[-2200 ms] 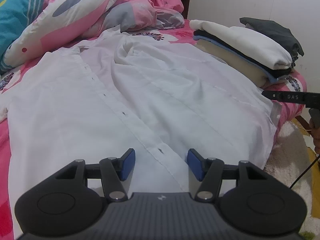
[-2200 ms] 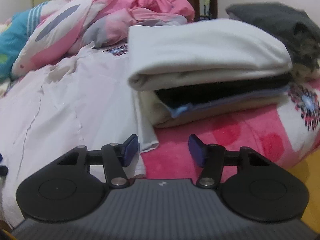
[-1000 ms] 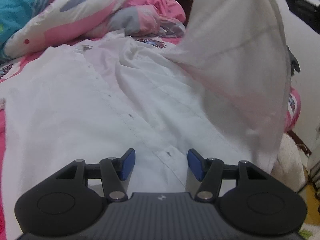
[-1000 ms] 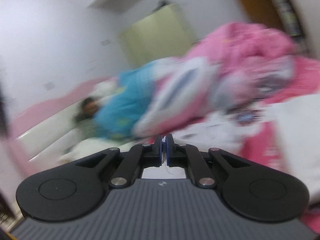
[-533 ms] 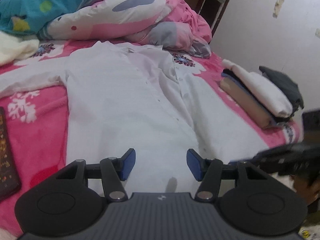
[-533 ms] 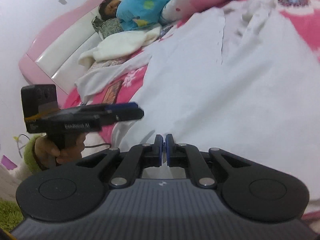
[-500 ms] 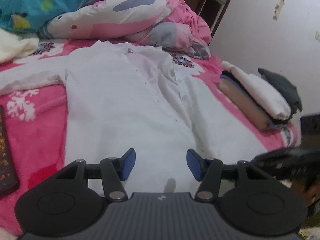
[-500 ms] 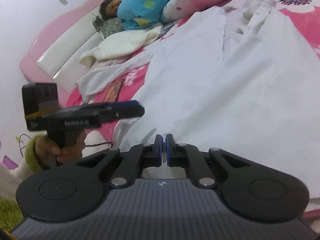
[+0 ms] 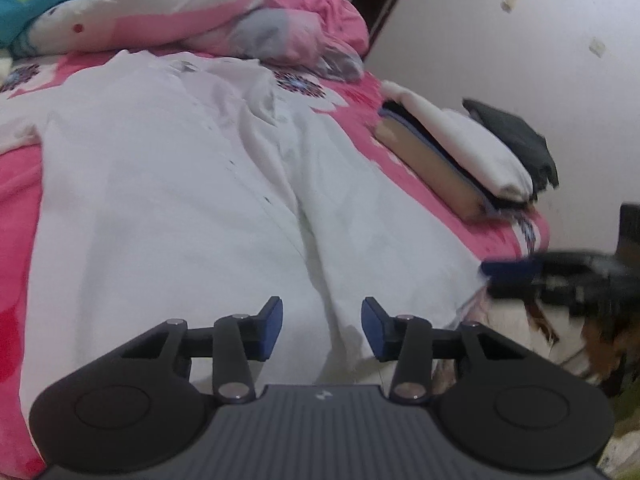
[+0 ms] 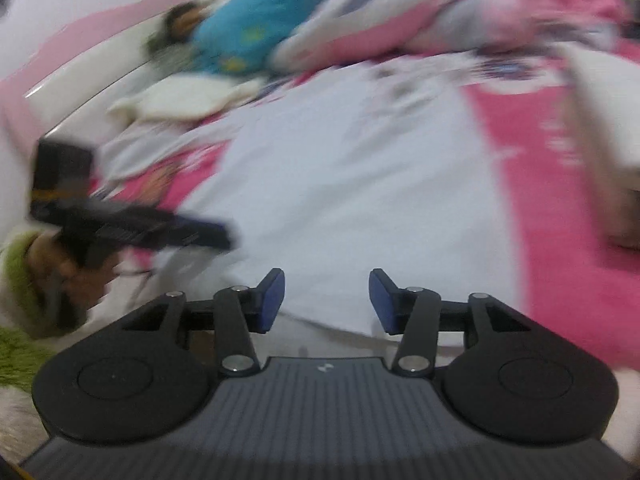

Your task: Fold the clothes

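A white button-up shirt [image 9: 180,200] lies spread flat on the pink bedcover [image 9: 16,200], collar toward the pillows. My left gripper [image 9: 322,328] hovers over the shirt's near hem by the button line. Its jaws are closing, and the pads press on nothing. In the right wrist view the shirt [image 10: 360,180] fills the middle. My right gripper [image 10: 327,300] is low over its near edge, with the jaws opening and no cloth pinched. Each gripper shows blurred in the other's view: the right gripper [image 9: 520,272] at the shirt's right corner, the left gripper [image 10: 192,236] at its left.
A stack of folded clothes [image 9: 460,160] sits on the bed's right side, with a dark garment [image 9: 516,140] behind it. Rumpled pink bedding and pillows [image 9: 180,12] lie beyond the collar. A green-sleeved hand [image 10: 24,272] holds the left gripper. The pink headboard [image 10: 80,52] stands far left.
The right gripper's jaws went from shut to open, and it dropped low over the shirt. The lifted shirt side now lies flat. The left jaws have narrowed and moved in closer.
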The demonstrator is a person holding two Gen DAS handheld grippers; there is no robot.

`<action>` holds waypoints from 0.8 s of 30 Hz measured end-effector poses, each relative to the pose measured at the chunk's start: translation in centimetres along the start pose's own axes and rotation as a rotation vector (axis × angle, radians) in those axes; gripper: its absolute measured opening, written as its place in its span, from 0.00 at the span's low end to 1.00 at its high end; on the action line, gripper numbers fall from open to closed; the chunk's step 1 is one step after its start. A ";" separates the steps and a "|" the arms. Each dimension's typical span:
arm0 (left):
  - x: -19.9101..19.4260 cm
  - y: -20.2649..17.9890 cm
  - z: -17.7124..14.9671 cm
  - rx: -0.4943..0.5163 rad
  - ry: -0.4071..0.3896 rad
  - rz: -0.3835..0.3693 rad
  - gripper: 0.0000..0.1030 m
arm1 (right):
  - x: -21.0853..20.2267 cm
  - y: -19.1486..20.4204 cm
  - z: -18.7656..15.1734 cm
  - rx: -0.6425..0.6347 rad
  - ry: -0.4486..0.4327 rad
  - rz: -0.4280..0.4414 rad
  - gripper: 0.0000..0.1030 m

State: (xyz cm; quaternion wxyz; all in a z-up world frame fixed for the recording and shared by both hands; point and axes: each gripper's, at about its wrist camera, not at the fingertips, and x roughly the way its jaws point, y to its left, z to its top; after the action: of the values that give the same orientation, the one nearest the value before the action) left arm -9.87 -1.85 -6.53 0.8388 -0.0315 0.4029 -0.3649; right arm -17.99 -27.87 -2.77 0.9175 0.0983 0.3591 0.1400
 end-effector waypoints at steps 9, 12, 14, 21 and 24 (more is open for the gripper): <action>0.7 -5.8 -2.1 0.363 0.061 0.077 0.55 | -0.6 -1.2 -3.2 -0.226 0.043 -0.334 0.45; 1.6 -7.3 -3.0 0.470 0.070 0.161 0.53 | 0.6 -0.8 -4.1 -0.311 0.067 -0.398 0.44; 2.1 -7.9 -3.3 0.512 0.073 0.206 0.51 | 1.3 -0.9 -4.4 -0.329 0.072 -0.414 0.43; 2.1 -8.0 -2.9 0.497 0.041 0.210 0.43 | 2.1 -1.8 -4.1 -0.290 0.027 -0.429 0.28; 2.0 -7.9 -2.6 0.480 0.034 0.211 0.35 | 2.0 -2.4 -3.7 -0.244 -0.021 -0.449 0.10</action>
State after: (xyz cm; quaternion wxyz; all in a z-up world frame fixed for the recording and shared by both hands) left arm -15.53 -8.33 -6.88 0.8487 0.2168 0.3199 -0.3612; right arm -18.72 -29.20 -7.36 0.9343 -0.0937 0.3430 -0.0262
